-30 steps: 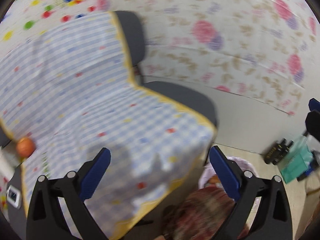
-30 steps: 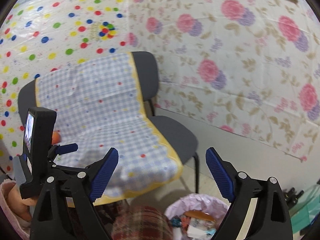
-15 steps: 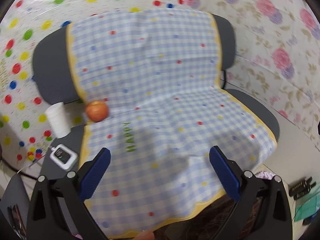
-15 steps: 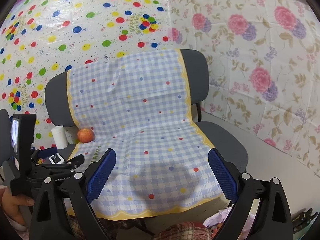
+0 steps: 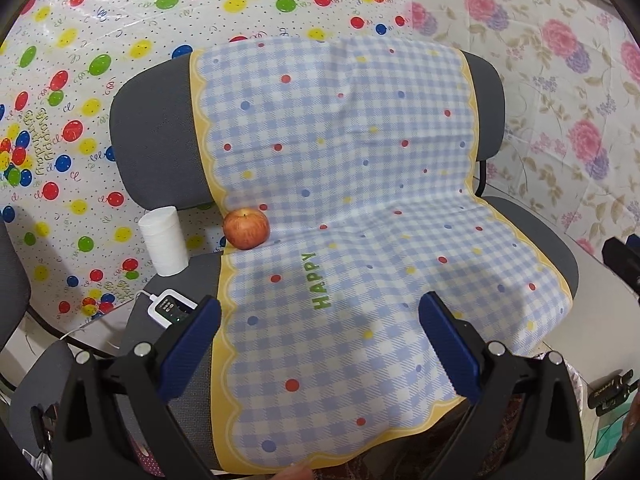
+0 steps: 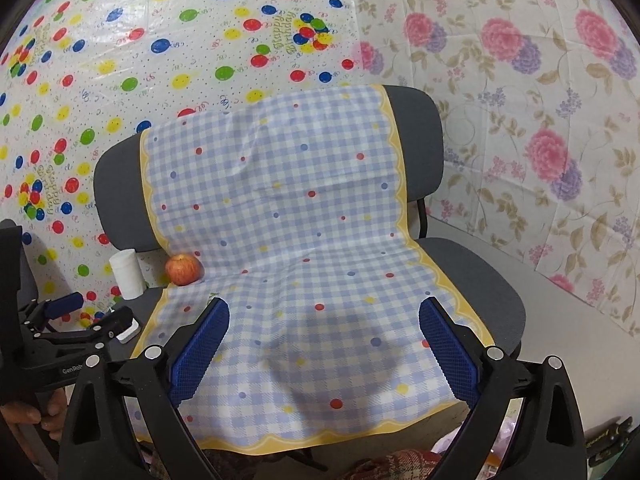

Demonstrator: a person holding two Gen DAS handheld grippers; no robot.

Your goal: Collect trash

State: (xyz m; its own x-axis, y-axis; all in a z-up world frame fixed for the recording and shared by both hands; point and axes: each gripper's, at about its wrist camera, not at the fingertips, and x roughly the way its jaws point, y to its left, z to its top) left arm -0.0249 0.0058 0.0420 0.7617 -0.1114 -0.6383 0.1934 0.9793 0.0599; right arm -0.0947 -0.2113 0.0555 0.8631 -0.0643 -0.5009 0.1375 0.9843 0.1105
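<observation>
A red apple [image 5: 245, 229] [image 6: 183, 269] lies on the chair seat at the left edge of the blue checked cloth [image 5: 360, 208] [image 6: 288, 240]. Left of it stands a white paper cup [image 5: 164, 240] [image 6: 128, 274]. My left gripper [image 5: 320, 308] hangs open over the front of the seat, nothing between its blue pads, the apple well ahead and to the left. My right gripper [image 6: 325, 308] is also open and empty, held wide over the cloth's front half. The left gripper [image 6: 90, 314] shows in the right wrist view at the far left, held by a hand [image 6: 24, 416].
A white device with a cable [image 5: 172, 308] [image 6: 128, 330] lies on the grey seat [image 5: 180, 280] near the cup. The pale rim of a bag [image 5: 574, 376] shows low on the right beside the chair. Patterned sheets cover the walls behind. Black gear [image 5: 608, 394] lies on the floor at the right.
Both views have swung left from the bag and the chair's right side onto the whole seat. The apple, cup and white device have come into plain view. Both grippers stay open.
</observation>
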